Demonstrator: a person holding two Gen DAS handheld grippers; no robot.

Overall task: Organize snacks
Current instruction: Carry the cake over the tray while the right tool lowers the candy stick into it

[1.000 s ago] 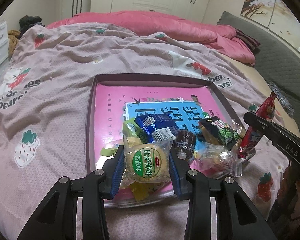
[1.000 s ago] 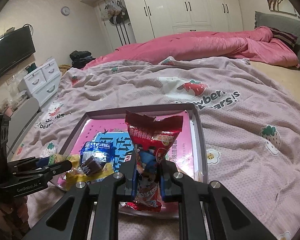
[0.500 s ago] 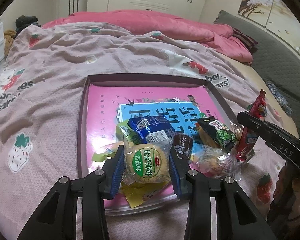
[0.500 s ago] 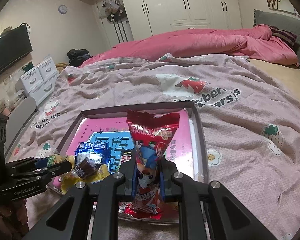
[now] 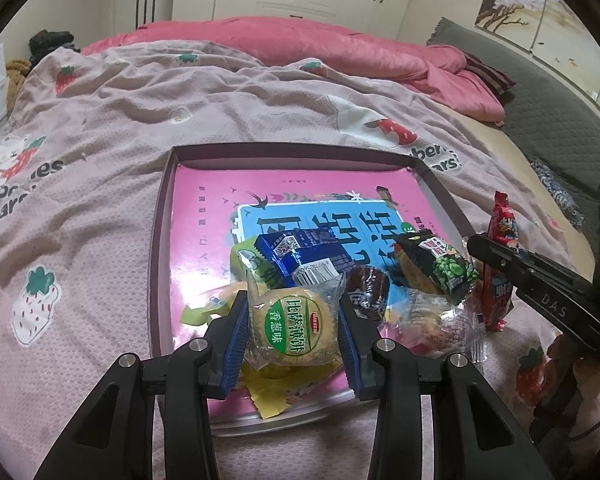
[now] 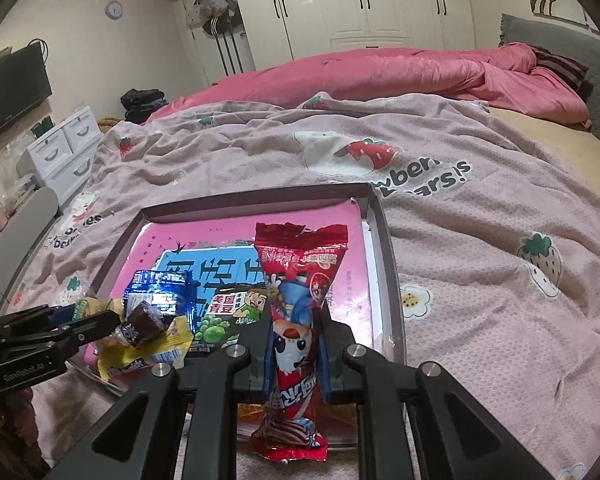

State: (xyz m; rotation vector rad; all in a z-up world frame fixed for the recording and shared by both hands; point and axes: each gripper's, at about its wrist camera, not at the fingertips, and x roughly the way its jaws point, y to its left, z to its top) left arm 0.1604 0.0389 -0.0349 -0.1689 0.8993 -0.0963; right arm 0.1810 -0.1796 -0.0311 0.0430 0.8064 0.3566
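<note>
A shallow brown tray (image 5: 162, 240) (image 6: 388, 264) with a pink book as its floor lies on the bed. My left gripper (image 5: 292, 326) is shut on a clear-wrapped round biscuit (image 5: 294, 324) with a green label, above the tray's near edge. My right gripper (image 6: 294, 344) is shut on a tall red snack packet (image 6: 296, 304) with cartoon print, upright over the tray's near right corner; that red snack packet (image 5: 500, 272) also shows at the right of the left wrist view. Piled in the tray are a blue packet (image 5: 304, 256), a green-pea packet (image 5: 440, 268) and a brown candy (image 5: 366, 292).
The pink strawberry-print blanket (image 5: 100, 152) covers the bed all round the tray. A pink quilt (image 6: 380, 76) is heaped at the far end. White drawers (image 6: 64, 152) and a wall television (image 6: 12, 96) stand to the left, wardrobes behind.
Both views have crept slightly closer to the tray. The red packet stands a little more upright. Both grips are unchanged.
</note>
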